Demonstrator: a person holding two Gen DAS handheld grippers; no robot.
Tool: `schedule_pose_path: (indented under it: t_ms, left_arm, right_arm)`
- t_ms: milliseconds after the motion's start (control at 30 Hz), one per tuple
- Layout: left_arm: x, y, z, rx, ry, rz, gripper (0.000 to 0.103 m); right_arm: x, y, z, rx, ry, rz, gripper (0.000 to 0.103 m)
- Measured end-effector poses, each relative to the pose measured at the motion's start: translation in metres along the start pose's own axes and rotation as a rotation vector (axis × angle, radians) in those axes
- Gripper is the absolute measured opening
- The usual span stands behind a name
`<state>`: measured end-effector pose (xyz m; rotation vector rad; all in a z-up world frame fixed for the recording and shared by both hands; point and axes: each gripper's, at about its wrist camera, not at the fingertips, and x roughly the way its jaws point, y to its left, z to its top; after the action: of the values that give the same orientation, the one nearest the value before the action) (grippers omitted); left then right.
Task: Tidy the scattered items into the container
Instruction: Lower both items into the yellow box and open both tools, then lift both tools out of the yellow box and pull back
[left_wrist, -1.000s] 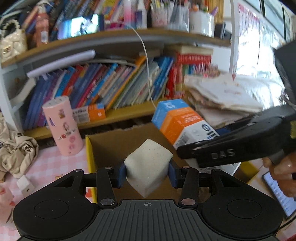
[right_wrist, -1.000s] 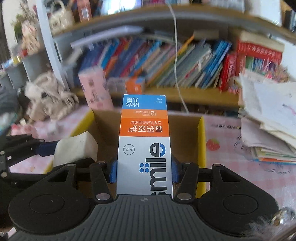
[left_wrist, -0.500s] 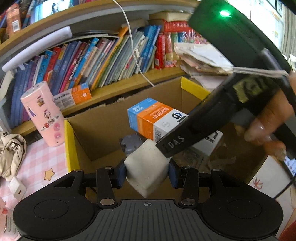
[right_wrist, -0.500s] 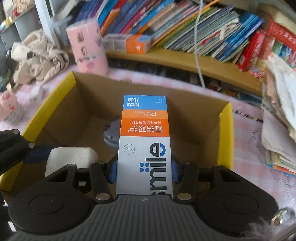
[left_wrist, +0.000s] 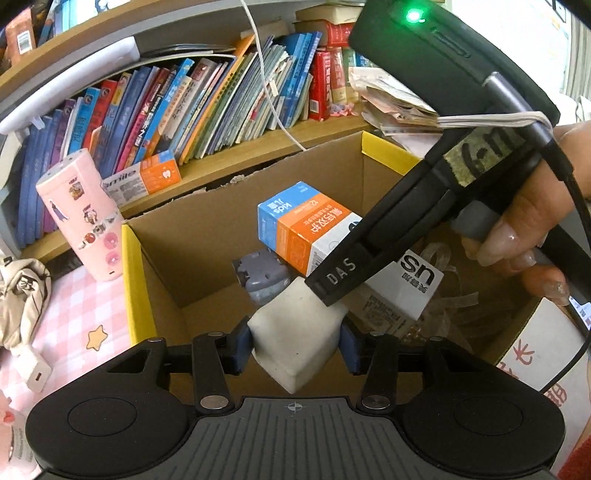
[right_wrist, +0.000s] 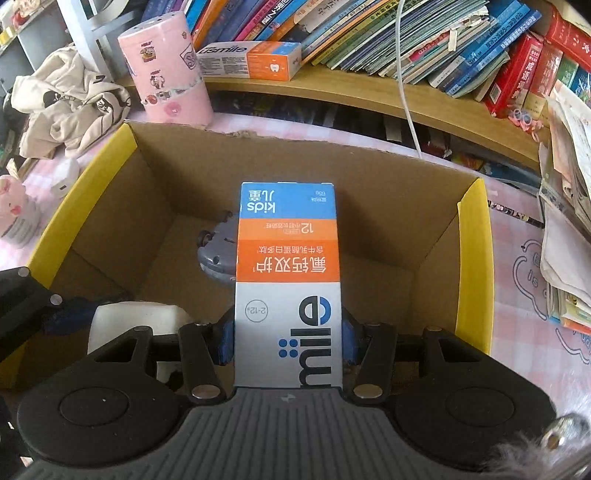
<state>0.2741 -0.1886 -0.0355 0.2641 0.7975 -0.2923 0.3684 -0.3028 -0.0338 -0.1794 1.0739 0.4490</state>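
My left gripper is shut on a white block and holds it inside the open cardboard box with yellow flaps. My right gripper is shut on a blue, orange and white toothpaste box and holds it over the middle of the cardboard box. The toothpaste box and the right gripper's body show in the left wrist view, just above the white block. The white block and the left gripper show at the lower left of the right wrist view. A grey item lies on the box floor.
A pink canister stands behind the box's left corner. A bookshelf with a second toothpaste box runs behind. A beige cloth, a white charger and a pig figure lie left. Papers are stacked right.
Both grippers have moved forward and down into the cardboard box with their loads. The box interior now fills both views and the grey item on its floor shows.
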Motion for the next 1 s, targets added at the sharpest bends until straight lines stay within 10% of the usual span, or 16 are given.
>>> schedule_pose_path:
  t_ms: [433, 1000]
  left_arm:
    - [-0.022, -0.008, 0.005, 0.065, -0.061, 0.098, 0.078]
    - [-0.094, -0.014, -0.017, -0.050, -0.190, 0.227, 0.086]
  right_arm:
    - [-0.022, 0.012, -0.004, -0.049, -0.119, -0.016, 0.080]
    - [-0.098, 0.021, -0.049, -0.021, -0.413, -0.028, 0.087]
